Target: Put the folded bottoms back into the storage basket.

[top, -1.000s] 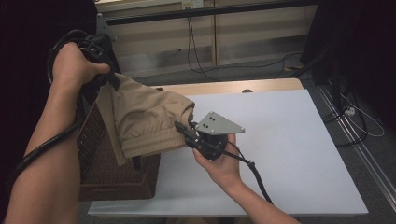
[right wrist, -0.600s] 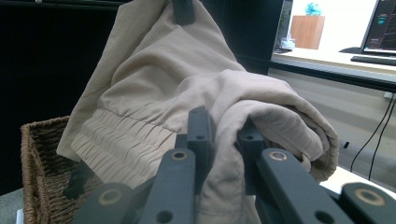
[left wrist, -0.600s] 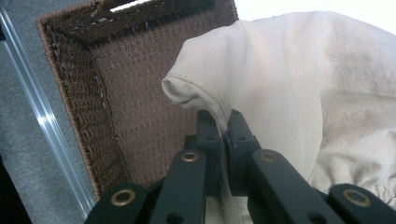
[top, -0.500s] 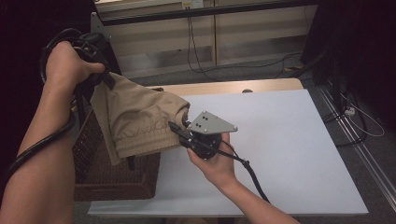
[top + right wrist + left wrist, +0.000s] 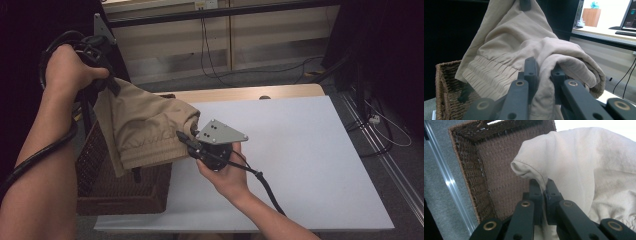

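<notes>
Garment: the beige garment (image 5: 145, 127) is hanging in the air over the wicker basket (image 5: 102, 187), stretched between the two grippers, with its elastic-gathered hem drooping toward the basket's opening.
Why held so: two separate pinch points are keeping the cloth spread rather than bunched; I judge it is being lifted clear of the basket to be laid on the white table (image 5: 310, 165).
Left gripper: the left gripper (image 5: 544, 192) is pinching a folded edge of the garment, its jaws pressed together on the fabric, with the basket's woven inside wall below it.
Right gripper: the right gripper (image 5: 544, 72) is biting a thick roll of the cloth, jaws closed on it, near the rounded cuff-like fold.
Left arm pose: the left hand (image 5: 72, 67) is raised high above the basket's far corner, forearm sloping up from the bottom-left, cable looping around it.
Right arm pose: the right hand (image 5: 225, 172) is lying low over the table just beside the basket, palm up under the tool, the gripper pointing left into the cloth.
</notes>
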A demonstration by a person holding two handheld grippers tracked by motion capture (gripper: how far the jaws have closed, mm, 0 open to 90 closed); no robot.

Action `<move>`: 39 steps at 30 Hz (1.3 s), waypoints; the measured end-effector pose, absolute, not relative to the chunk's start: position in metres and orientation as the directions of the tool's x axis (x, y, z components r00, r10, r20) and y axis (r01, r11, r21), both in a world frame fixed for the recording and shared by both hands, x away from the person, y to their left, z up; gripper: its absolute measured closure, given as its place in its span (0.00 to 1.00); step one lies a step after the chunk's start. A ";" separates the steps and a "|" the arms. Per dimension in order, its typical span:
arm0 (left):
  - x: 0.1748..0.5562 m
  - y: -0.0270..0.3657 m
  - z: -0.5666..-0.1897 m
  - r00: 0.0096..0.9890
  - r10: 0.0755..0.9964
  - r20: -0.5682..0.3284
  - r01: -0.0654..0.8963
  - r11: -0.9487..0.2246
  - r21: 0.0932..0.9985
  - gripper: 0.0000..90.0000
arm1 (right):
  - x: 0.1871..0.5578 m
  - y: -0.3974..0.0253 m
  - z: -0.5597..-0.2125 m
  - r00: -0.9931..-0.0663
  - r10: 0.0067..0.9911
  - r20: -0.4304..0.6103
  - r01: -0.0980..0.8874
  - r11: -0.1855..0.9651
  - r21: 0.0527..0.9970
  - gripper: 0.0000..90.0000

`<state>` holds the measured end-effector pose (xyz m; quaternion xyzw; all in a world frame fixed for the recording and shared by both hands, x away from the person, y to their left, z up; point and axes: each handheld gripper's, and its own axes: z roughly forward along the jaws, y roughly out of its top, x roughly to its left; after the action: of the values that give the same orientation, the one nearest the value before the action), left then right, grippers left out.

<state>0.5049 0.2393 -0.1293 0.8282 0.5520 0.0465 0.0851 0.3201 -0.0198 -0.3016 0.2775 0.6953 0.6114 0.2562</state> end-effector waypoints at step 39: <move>0.501 0.267 -0.133 0.360 0.933 -0.013 0.915 -0.350 0.202 0.97 | 0.324 0.009 -0.303 -0.750 0.660 -0.036 0.063 0.126 0.990 0.89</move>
<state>0.5010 0.2667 -0.1331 0.8200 0.5633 0.0523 0.0875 0.3241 0.0087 -0.3031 0.2550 0.7093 0.6099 0.2446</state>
